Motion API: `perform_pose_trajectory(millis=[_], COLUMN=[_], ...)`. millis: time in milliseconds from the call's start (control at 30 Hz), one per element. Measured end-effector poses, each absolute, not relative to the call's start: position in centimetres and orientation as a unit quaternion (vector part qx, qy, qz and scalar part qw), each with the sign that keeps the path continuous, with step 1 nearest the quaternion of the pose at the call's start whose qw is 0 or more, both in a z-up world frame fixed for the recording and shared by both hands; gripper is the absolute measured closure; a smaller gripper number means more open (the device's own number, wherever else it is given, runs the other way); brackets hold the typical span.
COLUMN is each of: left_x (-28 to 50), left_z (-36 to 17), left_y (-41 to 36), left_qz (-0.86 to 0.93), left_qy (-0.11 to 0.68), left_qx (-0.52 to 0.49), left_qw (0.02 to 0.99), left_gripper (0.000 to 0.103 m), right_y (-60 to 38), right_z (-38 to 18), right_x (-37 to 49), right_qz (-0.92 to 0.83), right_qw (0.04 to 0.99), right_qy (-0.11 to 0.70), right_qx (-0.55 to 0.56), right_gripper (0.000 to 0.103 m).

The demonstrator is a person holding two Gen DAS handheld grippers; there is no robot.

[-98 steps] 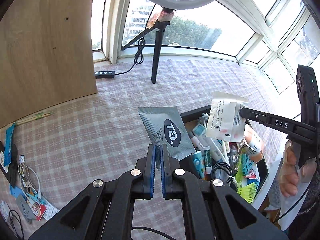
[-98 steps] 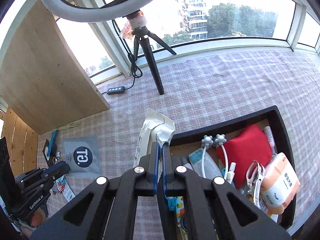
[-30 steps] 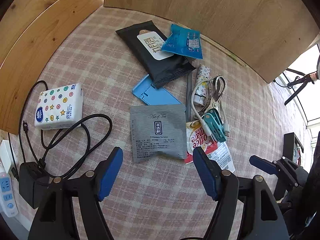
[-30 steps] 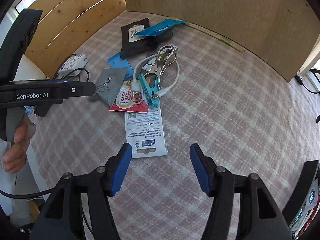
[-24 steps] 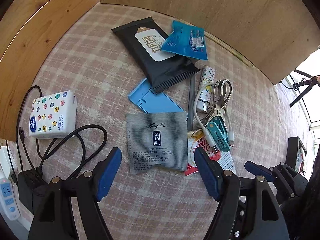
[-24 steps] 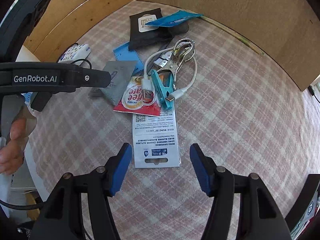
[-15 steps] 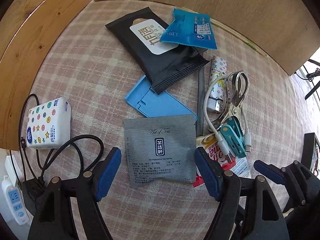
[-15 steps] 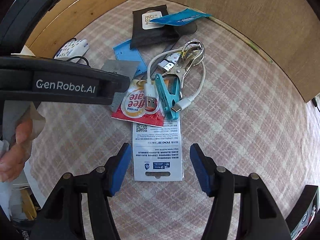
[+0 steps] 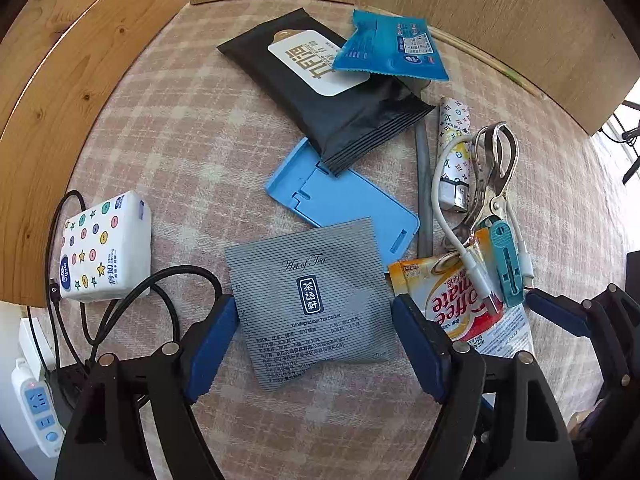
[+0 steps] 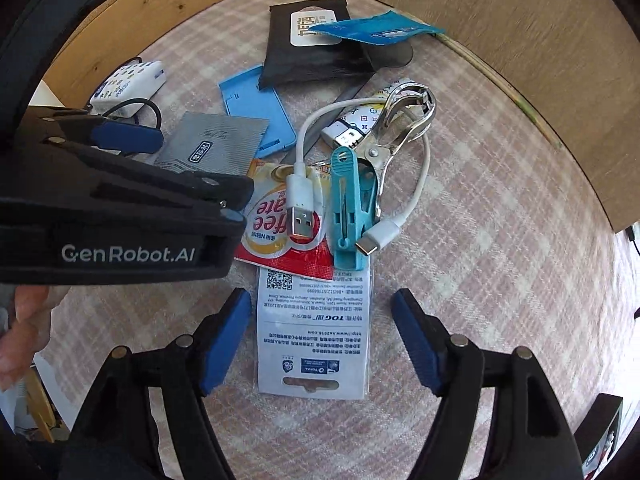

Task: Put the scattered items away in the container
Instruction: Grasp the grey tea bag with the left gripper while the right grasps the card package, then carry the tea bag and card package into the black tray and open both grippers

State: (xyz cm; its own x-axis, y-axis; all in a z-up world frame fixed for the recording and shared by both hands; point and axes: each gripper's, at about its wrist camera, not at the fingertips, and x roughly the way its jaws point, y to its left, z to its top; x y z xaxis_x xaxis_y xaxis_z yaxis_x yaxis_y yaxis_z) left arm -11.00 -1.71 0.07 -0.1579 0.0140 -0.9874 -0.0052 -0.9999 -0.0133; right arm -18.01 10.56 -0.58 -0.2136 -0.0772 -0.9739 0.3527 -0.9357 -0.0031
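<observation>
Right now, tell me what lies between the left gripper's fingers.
In the left wrist view, the grey tea sachet lies flat on the cloth between the open left gripper's fingers, ungripped.

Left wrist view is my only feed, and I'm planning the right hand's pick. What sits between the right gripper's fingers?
Observer: A white printed card lies flat between the fingers of the right gripper. The jaws are opening and the pads don't touch it.
Operator: Is the card free to lift?
Observer: Not fully. Its far end is tucked under the coffee sachet and the teal peg. The near end, with the hang slot, is bare.
Operator: Is my left gripper in the way?
Observer: I'd say not. The left gripper is off to the side, over the grey tea sachet.
</observation>
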Motion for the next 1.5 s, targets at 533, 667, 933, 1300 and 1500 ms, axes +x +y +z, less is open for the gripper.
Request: perform_pose_trajectory(millis=[533, 667, 933, 1300, 1500], left_x=[-8.3, -7.6, -6.6, -7.0, -7.0], left_z=[1.2, 1.2, 2.4, 7.6, 9.1], left_y=[-3.9, -4.0, -4.9, -4.5, -2.8], left_qz=[0.765, 0.767, 0.774, 0.793, 0.809], left_qy=[-0.037, -0.034, -0.05, -0.051, -0.026], left_qx=[-0.643, -0.641, -0.63, -0.605, -0.584], left_qw=[0.018, 0.024, 0.027, 0.047, 0.062], left_gripper=[0.074, 0.076, 0.087, 0.101, 0.103], right_y=[14.0, 15.5, 18.6, 22.0, 23.5], right_z=[0.6, 1.1, 2.7, 6.4, 7.6], right_x=[-16.5, -15.0, -13.6, -12.4, -9.9], right_qz=[-0.758, -0.759, -0.771, -0.796, -0.812], right_qw=[0.141, 0.135, 0.109, 0.089, 0.062], right_qy=[0.077, 0.067, 0.051, 0.02, -0.005], right_qx=[0.633, 0.634, 0.625, 0.598, 0.58], right_gripper=[0.049, 0.049, 0.05, 0.05, 0.05])
